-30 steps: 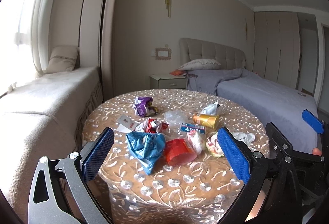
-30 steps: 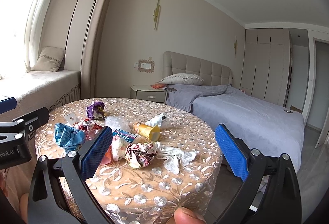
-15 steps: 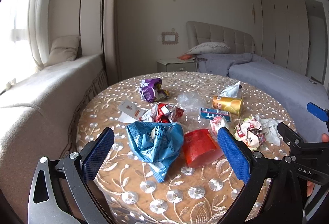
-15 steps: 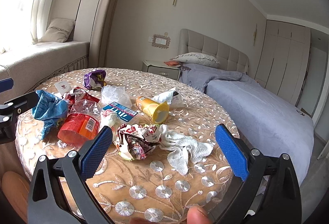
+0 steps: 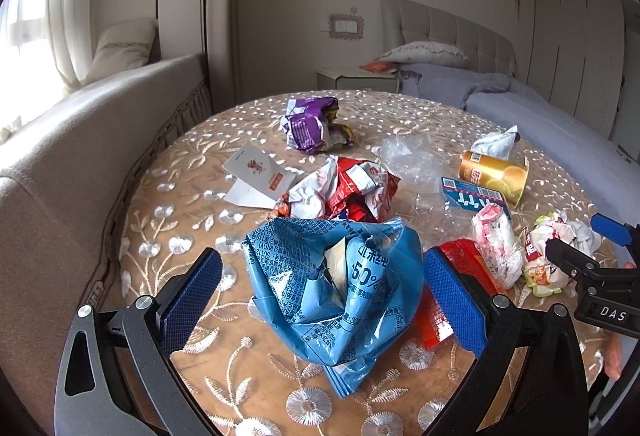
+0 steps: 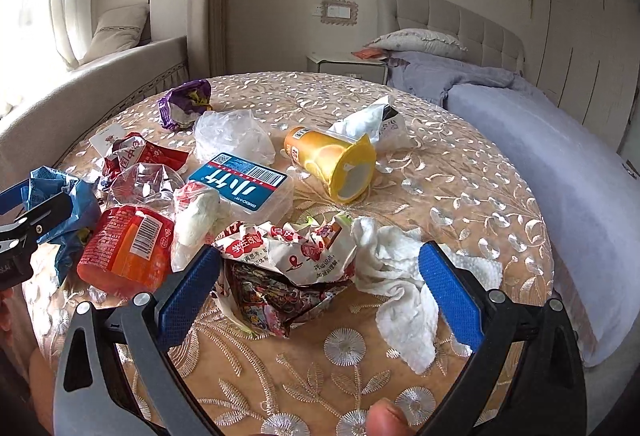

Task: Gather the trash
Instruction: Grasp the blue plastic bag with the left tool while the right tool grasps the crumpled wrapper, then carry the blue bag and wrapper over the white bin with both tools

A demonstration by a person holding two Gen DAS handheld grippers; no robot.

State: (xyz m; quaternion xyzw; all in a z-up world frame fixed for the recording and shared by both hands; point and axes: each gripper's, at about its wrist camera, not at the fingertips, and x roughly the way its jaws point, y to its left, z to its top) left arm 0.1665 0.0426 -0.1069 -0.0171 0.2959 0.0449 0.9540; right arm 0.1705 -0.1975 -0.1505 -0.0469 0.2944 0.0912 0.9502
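Trash lies on a round table with an embroidered tan cloth (image 5: 168,236). My left gripper (image 5: 320,300) is open, its blue pads either side of a crumpled blue plastic bag (image 5: 336,276). My right gripper (image 6: 316,296) is open around a crumpled red-and-white wrapper (image 6: 288,256) and a white tissue (image 6: 396,276). Other trash: an orange-red cup (image 6: 128,248), an orange paper cup (image 6: 332,160) on its side, a blue-labelled clear box (image 6: 240,184), a purple wrapper (image 5: 312,124), a red-white wrapper (image 5: 344,192), clear plastic (image 6: 232,136) and a white card (image 5: 256,172).
A beige window seat (image 5: 80,140) runs along the left of the table. A bed with grey bedding (image 6: 540,140) is on the right, a nightstand (image 5: 356,78) behind. The right gripper shows at the right edge of the left wrist view (image 5: 600,268).
Both grippers have moved forward and down toward the table. The blue bag now sits between the left pads, the crumpled wrapper and tissue between the right pads. Both stayed open.
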